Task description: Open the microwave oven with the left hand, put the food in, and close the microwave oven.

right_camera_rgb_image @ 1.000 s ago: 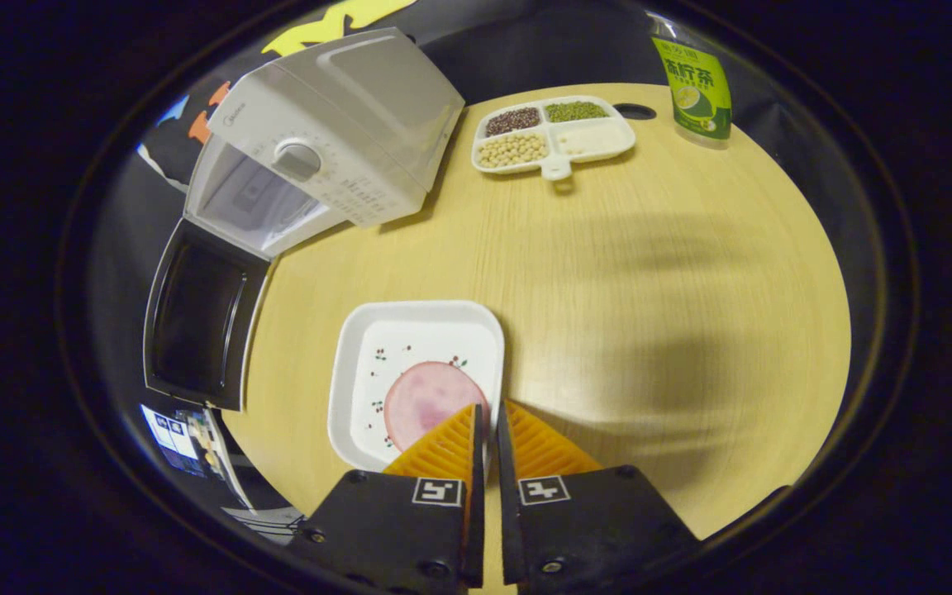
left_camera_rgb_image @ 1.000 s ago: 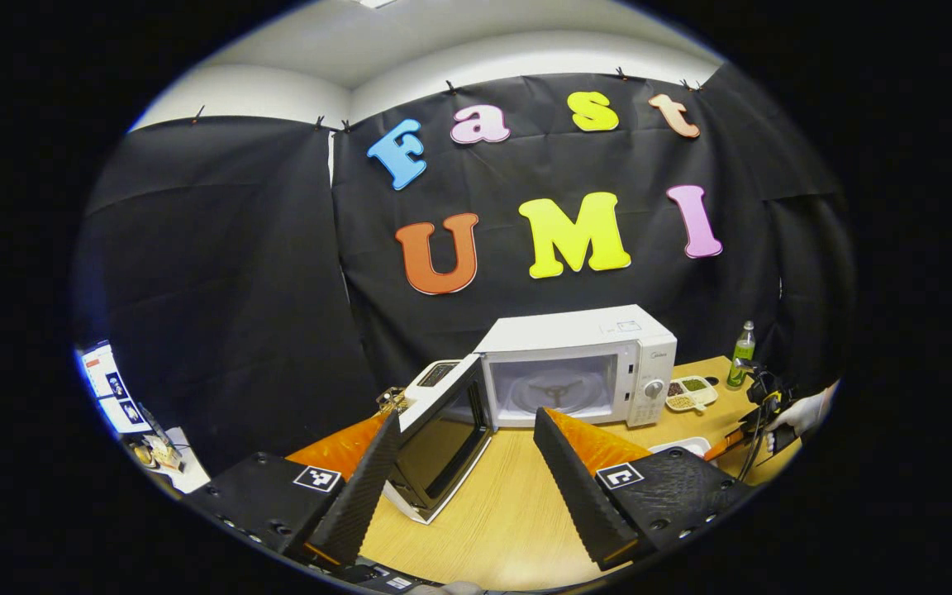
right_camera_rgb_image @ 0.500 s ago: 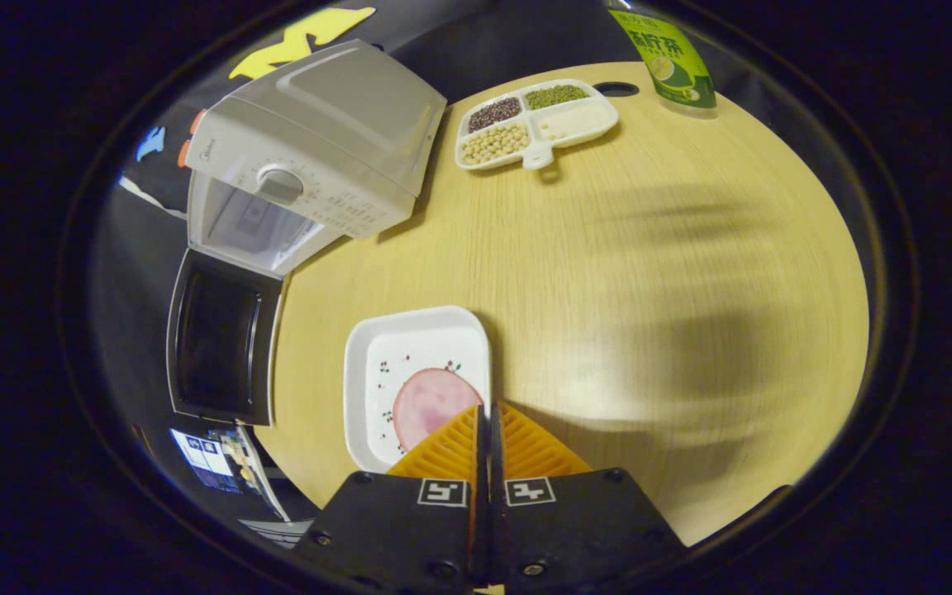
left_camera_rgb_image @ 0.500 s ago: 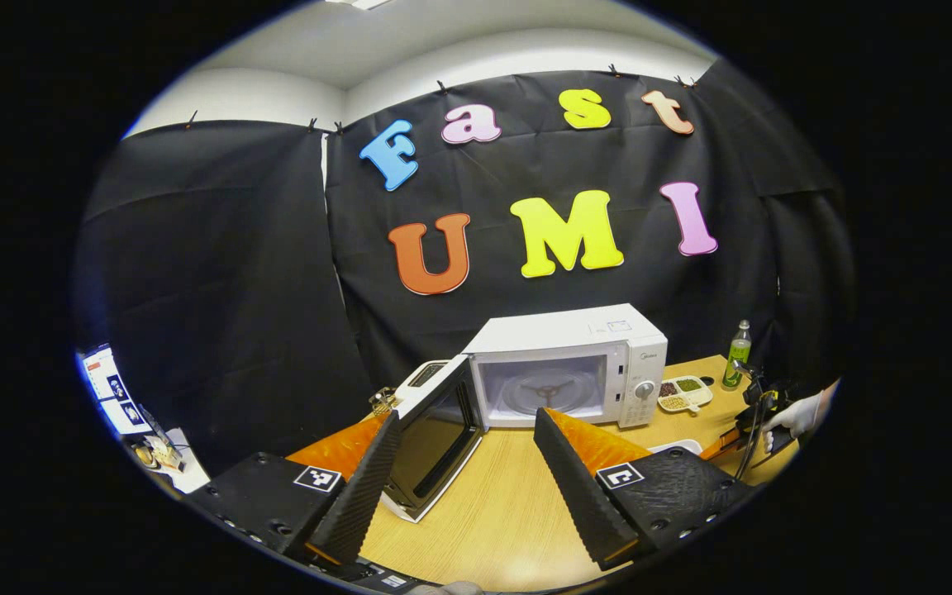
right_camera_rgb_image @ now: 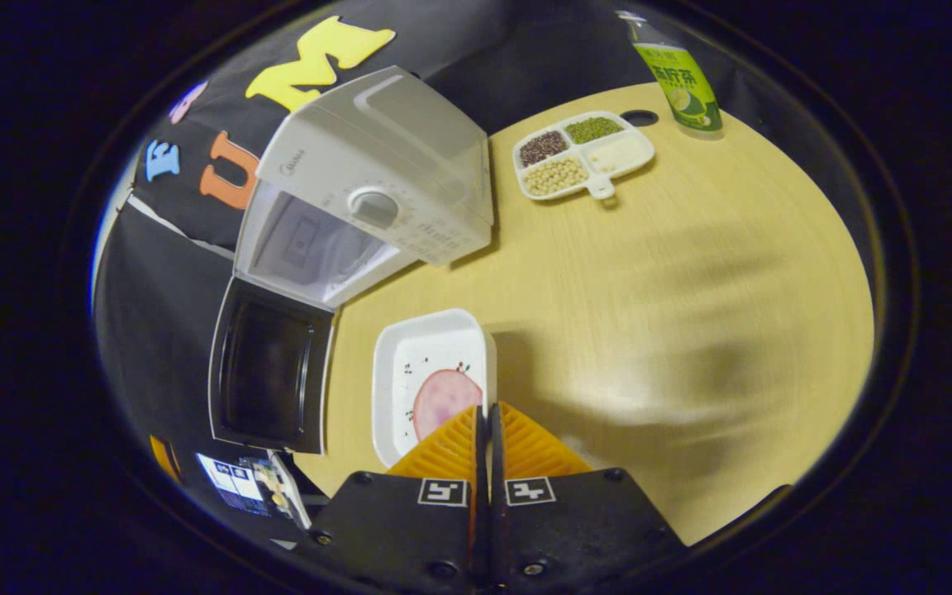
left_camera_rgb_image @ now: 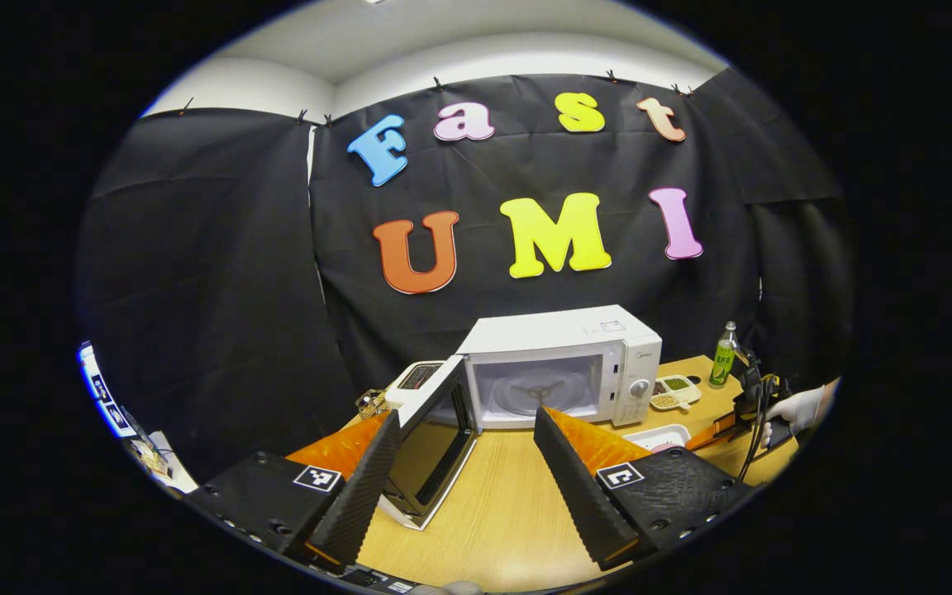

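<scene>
Beside microwave (right_camera_rgb_image: 377, 198), front and slightly right of open door (right_camera_rgb_image: 269, 376), white plate (right_camera_rgb_image: 430, 364) with ham slice (right_camera_rgb_image: 443, 397) sitting on table (right_camera_rgb_image: 691, 289). Your right gripper (right_camera_rgb_image: 488, 417) pinching plate's right rim, fingers nearly touching, thin edge between them. Microwave's open cavity lying up and left of plate, so you are needing to carry plate that way. Your left gripper (left_camera_rgb_image: 464, 438) hanging wide open, holding nothing, facing microwave from door side. Right hand nearer food.

Ahead of the gripper, black cloth (left_camera_rgb_image: 220, 273) drapes the booth's walls, clipped beneath a white wall (left_camera_rgb_image: 228, 95) and ceiling; a light wooden table (left_camera_rgb_image: 501, 512) lies below.
</scene>
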A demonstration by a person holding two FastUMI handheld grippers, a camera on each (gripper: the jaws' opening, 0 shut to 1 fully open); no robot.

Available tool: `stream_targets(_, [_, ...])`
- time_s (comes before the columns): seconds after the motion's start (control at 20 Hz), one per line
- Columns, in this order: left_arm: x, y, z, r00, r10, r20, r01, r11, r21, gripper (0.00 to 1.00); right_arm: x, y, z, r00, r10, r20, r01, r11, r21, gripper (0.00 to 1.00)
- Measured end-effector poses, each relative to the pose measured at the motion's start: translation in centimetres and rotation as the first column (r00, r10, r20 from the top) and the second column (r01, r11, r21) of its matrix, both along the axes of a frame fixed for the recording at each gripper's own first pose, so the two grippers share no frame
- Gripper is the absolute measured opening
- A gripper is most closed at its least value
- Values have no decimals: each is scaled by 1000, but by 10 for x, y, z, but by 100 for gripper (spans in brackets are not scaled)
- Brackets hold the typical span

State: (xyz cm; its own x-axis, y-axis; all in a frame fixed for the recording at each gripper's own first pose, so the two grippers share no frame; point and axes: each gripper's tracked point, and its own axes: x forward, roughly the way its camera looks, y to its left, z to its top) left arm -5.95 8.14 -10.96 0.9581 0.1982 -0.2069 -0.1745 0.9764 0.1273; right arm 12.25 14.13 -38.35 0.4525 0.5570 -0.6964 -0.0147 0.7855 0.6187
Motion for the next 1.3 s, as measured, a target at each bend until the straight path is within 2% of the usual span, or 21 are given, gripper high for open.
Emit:
stream_targets(0.05, [-1, 5, 1, 1000, -13, -1, 13, 1000, -1, 96, 3, 12, 8, 999, -13, 31, 12, 1000, 10, 4])
stream_targets(0.1, [-1, 9, 0, 999, -34, -3, 34, 999, -5, 100, 6, 26, 16, 998, -27, 65, 26, 999, 19, 4])
stream_targets(0.15, [-2, 14, -2, 998, -55, -11, 55, 998, -9, 96, 11, 39, 22, 994, -44, 98, 41, 999, 29, 4])
stream_targets(0.25, [-5, 27, -4, 996, -82, -27, 82, 997, 12, 96, 24, 69, 31, 983, -92, 159, 82, 995, 63, 4])
stream_targets(0.4, [-8, 49, -7, 995, -89, -53, 91, 995, 34, 96, 43, 113, 37, 955, -212, 205, 184, 972, 145, 4])
stream_targets(0.5, [-11, 66, -5, 995, -79, -57, 82, 995, 59, 96, 57, 139, 43, 922, -318, 222, 270, 937, 221, 4])
stream_targets(0.65, [-12, 87, -9, 996, -61, -58, 64, 997, 49, 96, 73, 169, 46, 850, -474, 230, 400, 864, 305, 4])
stream_targets(0.7, [-13, 93, -13, 997, -52, -63, 55, 998, 42, 100, 76, 178, 43, 829, -515, 219, 439, 841, 317, 4])
stream_targets(0.75, [-16, 102, -21, 996, -37, -83, 41, 998, 41, 96, 80, 186, 39, 804, -557, 207, 479, 814, 329, 0])
stream_targets(0.8, [-19, 110, -27, 995, -25, -94, 29, 999, 44, 96, 86, 195, 38, 785, -584, 206, 503, 796, 338, 4])
stream_targets(0.95, [-22, 127, -42, 993, -4, -115, 11, 998, 59, 96, 104, 216, 29, 720, -671, 179, 580, 722, 378, 4])
stream_targets(1.0, [-22, 130, -49, 992, -3, -127, 10, 998, 61, 96, 110, 222, 27, 699, -696, 165, 604, 698, 385, 0])
stream_targets(1.05, [-19, 134, -55, 991, 1, -137, 8, 998, 60, 96, 118, 226, 24, 679, -718, 153, 627, 676, 387, 4])
stream_targets(1.1, [-16, 136, -59, 990, -1, -141, 8, 999, 52, 96, 129, 232, 19, 667, -730, 147, 638, 662, 392, 0])
stream_targets(1.3, [-7, 145, -79, 986, 13, -168, -7, 999, 32, 96, 169, 242, 12, 608, -782, 137, 678, 602, 422, 4])
